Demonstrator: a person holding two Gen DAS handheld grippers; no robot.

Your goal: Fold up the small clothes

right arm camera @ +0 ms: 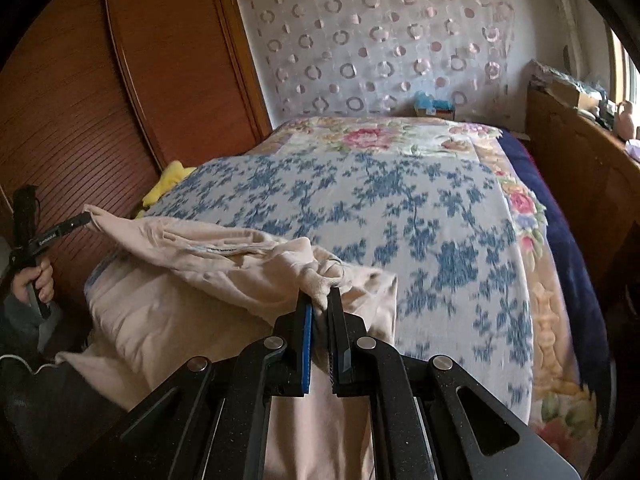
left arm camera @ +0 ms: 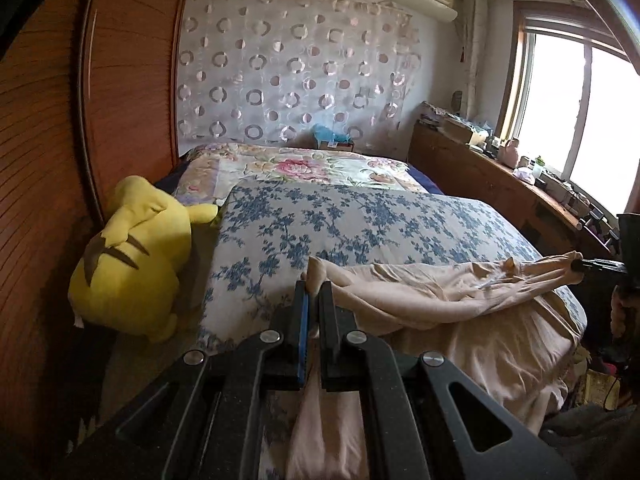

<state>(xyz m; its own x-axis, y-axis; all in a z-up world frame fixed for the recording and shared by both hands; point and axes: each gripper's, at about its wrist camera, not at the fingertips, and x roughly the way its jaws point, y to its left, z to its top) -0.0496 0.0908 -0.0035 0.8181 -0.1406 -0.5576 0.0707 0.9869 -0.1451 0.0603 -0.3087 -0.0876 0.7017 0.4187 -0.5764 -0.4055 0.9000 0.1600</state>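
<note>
Both sets of jaws clamping narrow on garment (left arm camera: 440,292) corners: left gripper (left arm camera: 315,286), right gripper (right arm camera: 321,298). Soft, light, sagging between; probably best gripping edges, keeping taut.

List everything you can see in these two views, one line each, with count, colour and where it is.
garment: one, pale pink, stretched over the bed's near end, held at two corners
blue-flowered quilt: one, white and blue, on the bed's near half
rose-print blanket: one, cream and pink, on the far half
plush toy: one, yellow, between bed and wardrobe
wardrobe: one, brown wood, left of the bed
curtain: one, white with rings, behind the bed
window: one, bright, right
left hand-held gripper: black, shut on the garment
right hand-held gripper: black, shut on the garment
</note>
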